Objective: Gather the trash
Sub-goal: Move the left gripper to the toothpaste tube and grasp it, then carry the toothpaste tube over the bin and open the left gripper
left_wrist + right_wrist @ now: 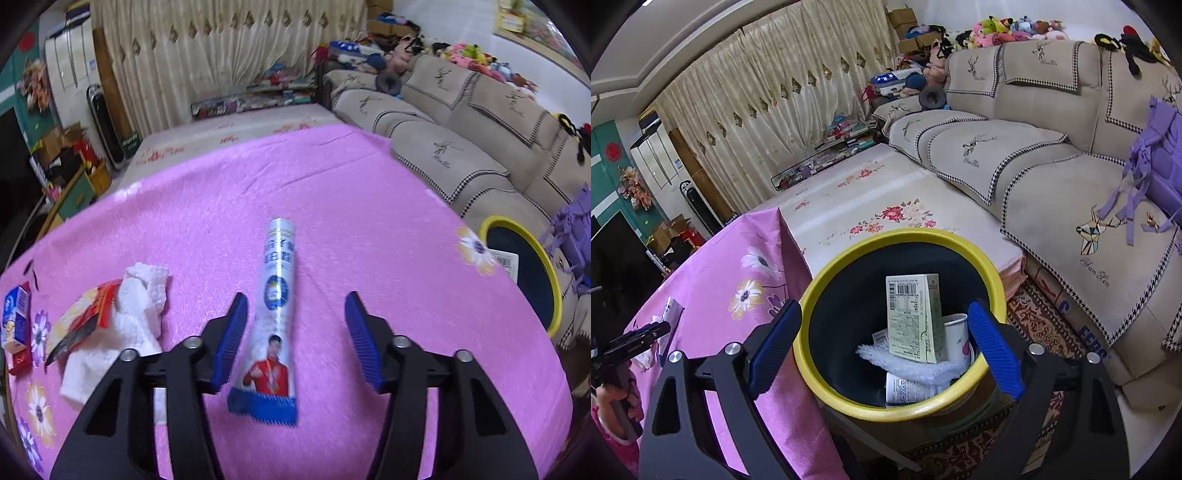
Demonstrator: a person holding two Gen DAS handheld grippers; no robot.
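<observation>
the bin (812, 295), yellow-rimmed, stands on the floor just beside the pink table (369, 192). it already holds a carton (914, 317), a paper cup (956, 338), some bubble wrap (905, 365) and another printed pack, so part of the job looks done. the right gripper (882, 347) hangs over the bin, fingers wide apart and empty.

still on the table: a tube (275, 306) lying between the fingers of the left gripper (295, 332), a tissue (129, 314), a red wrapper (86, 321) on the tissue's edge, and a small box (16, 325) at the far left. the left fingers stand apart; the left pad is at the tube's side, the right one clear of it, so no grip yet. four pieces appear left to collect.
</observation>
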